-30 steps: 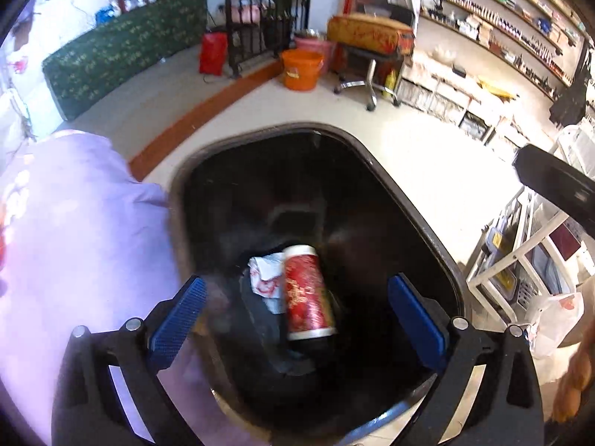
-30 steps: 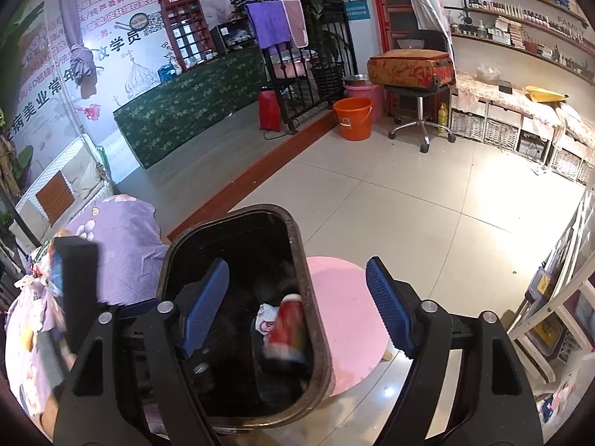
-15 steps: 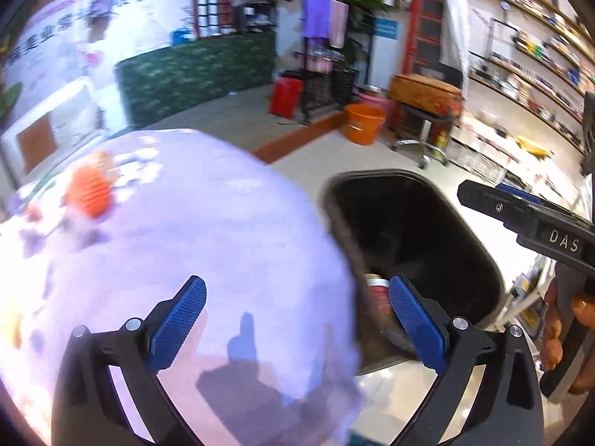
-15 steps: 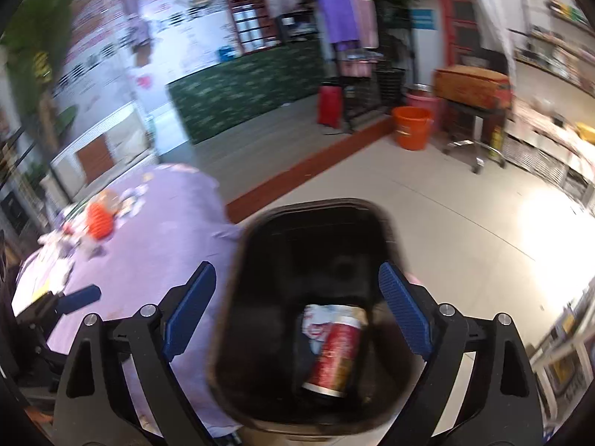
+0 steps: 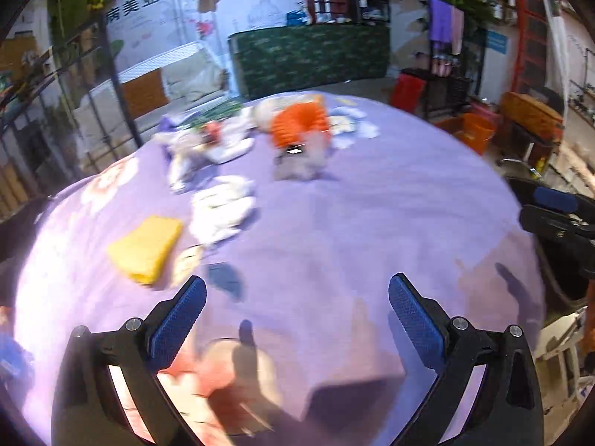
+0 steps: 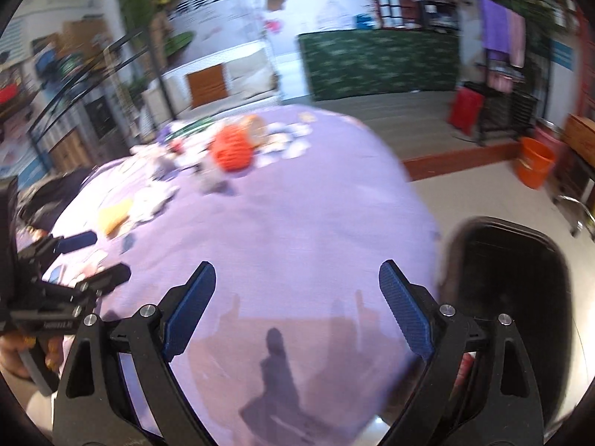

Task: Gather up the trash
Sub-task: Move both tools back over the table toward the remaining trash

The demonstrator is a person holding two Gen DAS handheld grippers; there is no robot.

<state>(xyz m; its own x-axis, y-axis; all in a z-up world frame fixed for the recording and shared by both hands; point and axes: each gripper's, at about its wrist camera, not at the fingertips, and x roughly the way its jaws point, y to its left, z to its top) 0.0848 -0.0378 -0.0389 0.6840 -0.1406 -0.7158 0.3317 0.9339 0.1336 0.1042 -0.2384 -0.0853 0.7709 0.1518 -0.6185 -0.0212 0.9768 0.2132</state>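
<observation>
My left gripper (image 5: 296,297) is open and empty above the near part of a round table with a purple cloth (image 5: 372,223). My right gripper (image 6: 297,286) is also open and empty over the same cloth (image 6: 297,223). Trash lies farther back on the table: a yellow sponge-like block (image 5: 147,247), crumpled white tissues (image 5: 221,212), an orange ridged object (image 5: 299,124) and scraps of paper and wrappers (image 5: 200,148). The black trash bin (image 6: 509,260) stands on the floor to the right of the table. In the right wrist view the left gripper (image 6: 85,260) appears at the left edge.
An orange bucket (image 6: 535,161), a red container (image 6: 465,109) and a black metal rack (image 6: 509,111) stand on the tiled floor beyond the table. A green-covered counter (image 5: 312,59) runs along the back wall. Black railings (image 5: 74,74) are at the left.
Both grippers have swung left from over the black bin to over the purple table. The red can and tissue inside the bin have dropped out of sight; the table trash has come into view.
</observation>
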